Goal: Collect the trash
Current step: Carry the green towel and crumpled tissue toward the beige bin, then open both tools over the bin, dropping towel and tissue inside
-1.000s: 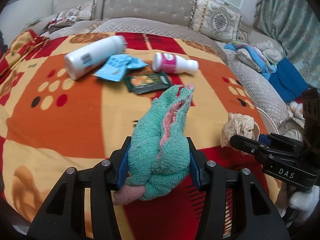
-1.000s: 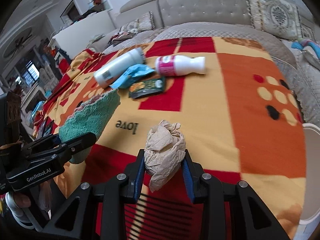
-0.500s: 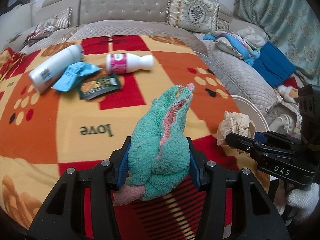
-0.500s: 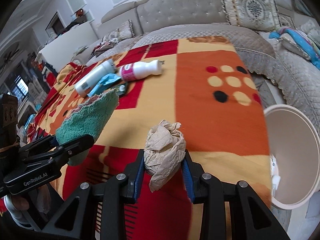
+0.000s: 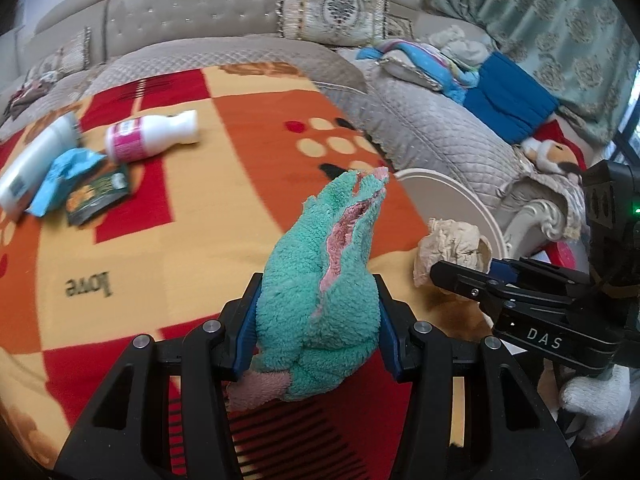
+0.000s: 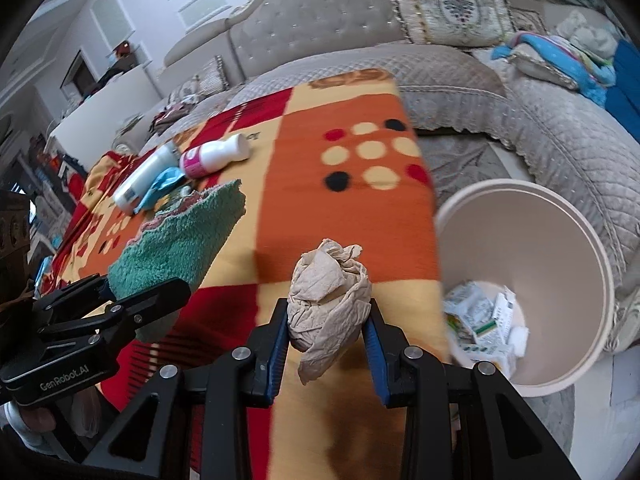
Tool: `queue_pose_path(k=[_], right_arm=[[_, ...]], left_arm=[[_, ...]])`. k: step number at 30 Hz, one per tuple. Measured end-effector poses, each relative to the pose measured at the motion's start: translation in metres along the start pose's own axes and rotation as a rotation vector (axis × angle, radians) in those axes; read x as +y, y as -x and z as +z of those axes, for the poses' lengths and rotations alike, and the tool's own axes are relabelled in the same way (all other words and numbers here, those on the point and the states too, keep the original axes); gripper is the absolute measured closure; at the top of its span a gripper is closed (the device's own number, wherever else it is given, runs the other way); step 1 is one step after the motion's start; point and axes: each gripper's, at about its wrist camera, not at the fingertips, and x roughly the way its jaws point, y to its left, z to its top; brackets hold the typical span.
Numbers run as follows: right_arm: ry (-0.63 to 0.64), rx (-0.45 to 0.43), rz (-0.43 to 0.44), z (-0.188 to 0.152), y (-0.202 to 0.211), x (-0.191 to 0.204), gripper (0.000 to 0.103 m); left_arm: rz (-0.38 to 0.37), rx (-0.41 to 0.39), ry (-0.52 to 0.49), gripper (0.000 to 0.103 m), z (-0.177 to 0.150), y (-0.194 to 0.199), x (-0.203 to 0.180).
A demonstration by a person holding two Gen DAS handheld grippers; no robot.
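Observation:
My left gripper (image 5: 318,316) is shut on a green and pink fluffy cloth (image 5: 324,280), held above the patterned blanket (image 5: 192,240). To its right, my right gripper (image 6: 326,328) is shut on a crumpled ball of brown paper (image 6: 328,288); that paper ball (image 5: 452,244) shows in the left wrist view too. A beige trash bin (image 6: 560,264) with paper scraps in its bottom stands off the blanket's right edge, just right of the right gripper. The same cloth (image 6: 180,248) appears at the left of the right wrist view.
Back on the blanket lie a pink-labelled white bottle (image 5: 152,138), a bigger white bottle (image 5: 32,164), a blue wrapper (image 5: 64,176) and a dark green packet (image 5: 98,194). A grey quilted sofa (image 5: 440,128) with cushions and clothes wraps around behind and to the right.
Both grippers have carried their loads to the right across the blanket. The bin, unseen a second ago, now sits close beside the right gripper. Neither grip has changed.

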Motion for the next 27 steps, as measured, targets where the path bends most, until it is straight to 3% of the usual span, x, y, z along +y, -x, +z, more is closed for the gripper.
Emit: queue_pose_path(k=[14,23,27], right_arm=[[-0.117,-0.007,-0.088,-0.004,0.012,-0.076,0.070],[-0.198,0.040,-0.146,-0.005,-0.007,-0.125,0.069],[-0.226,0.052,-0.167,-0.007,-0.015,-0.139,0.058]], left_arm=[[-0.110,0.064,-0.043,0.055,0.029,-0.048,-0.054],[-0.155,0.098,-0.060,0.055,0.043,-0.080,-0.082],[-0.172,0.104,-0.052,0.054,0.048,-0.090,-0.087]])
